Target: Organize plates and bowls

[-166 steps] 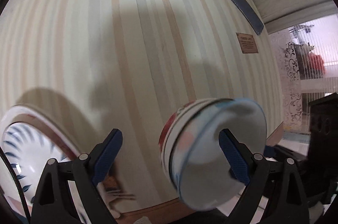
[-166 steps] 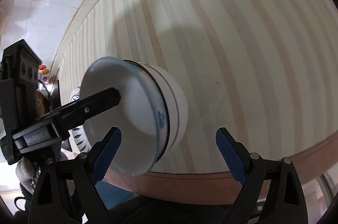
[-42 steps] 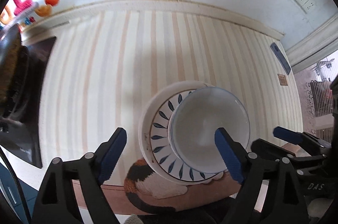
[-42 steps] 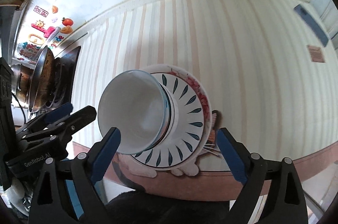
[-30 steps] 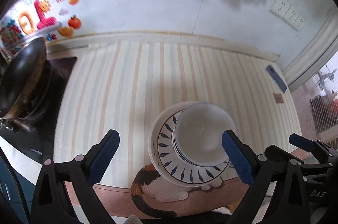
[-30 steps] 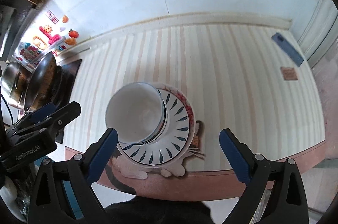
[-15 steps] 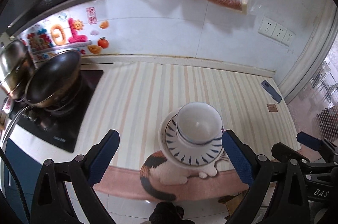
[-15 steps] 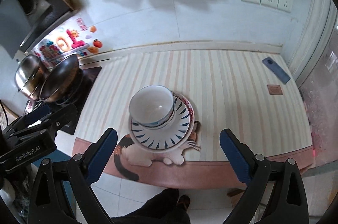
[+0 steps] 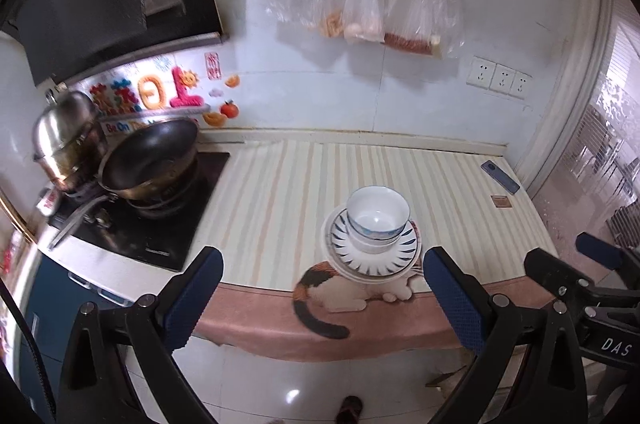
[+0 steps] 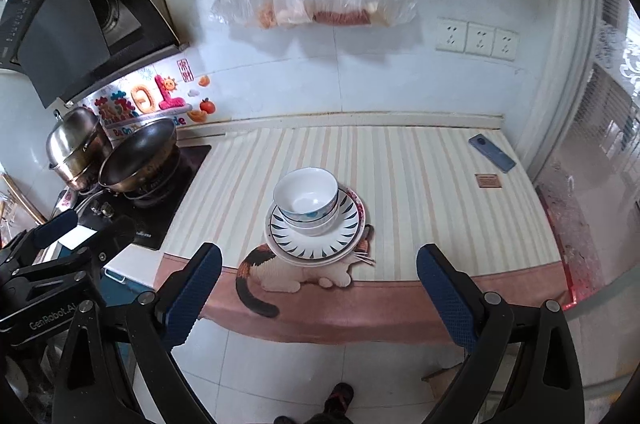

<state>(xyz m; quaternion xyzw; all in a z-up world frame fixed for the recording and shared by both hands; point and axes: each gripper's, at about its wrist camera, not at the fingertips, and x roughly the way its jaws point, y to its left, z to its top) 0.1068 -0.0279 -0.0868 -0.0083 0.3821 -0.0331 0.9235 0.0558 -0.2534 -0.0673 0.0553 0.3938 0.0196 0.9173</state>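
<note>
My left gripper (image 9: 320, 298) hangs with its blue-padded jaws spread wide and nothing between them, held back off the counter's front edge above the floor tiles. My right gripper (image 10: 318, 294) is the same: jaws apart, empty, well clear of the dishes.

I judge the stacking step finished and this the end of the task. All the next move calls for is keeping both claws away from the pile so nothing gets knocked.

The nested white ceramic bowls (image 10: 309, 201) with blue rims sit upright on the white round plates with dark blue leaf pattern (image 10: 316, 238), a little off-centre toward the stove side. A red-patterned rim peeks out beneath. The pile rests on the cream striped counter mat with a calico cat print (image 10: 400, 184), near its front edge, covering the cat's back.
</note>
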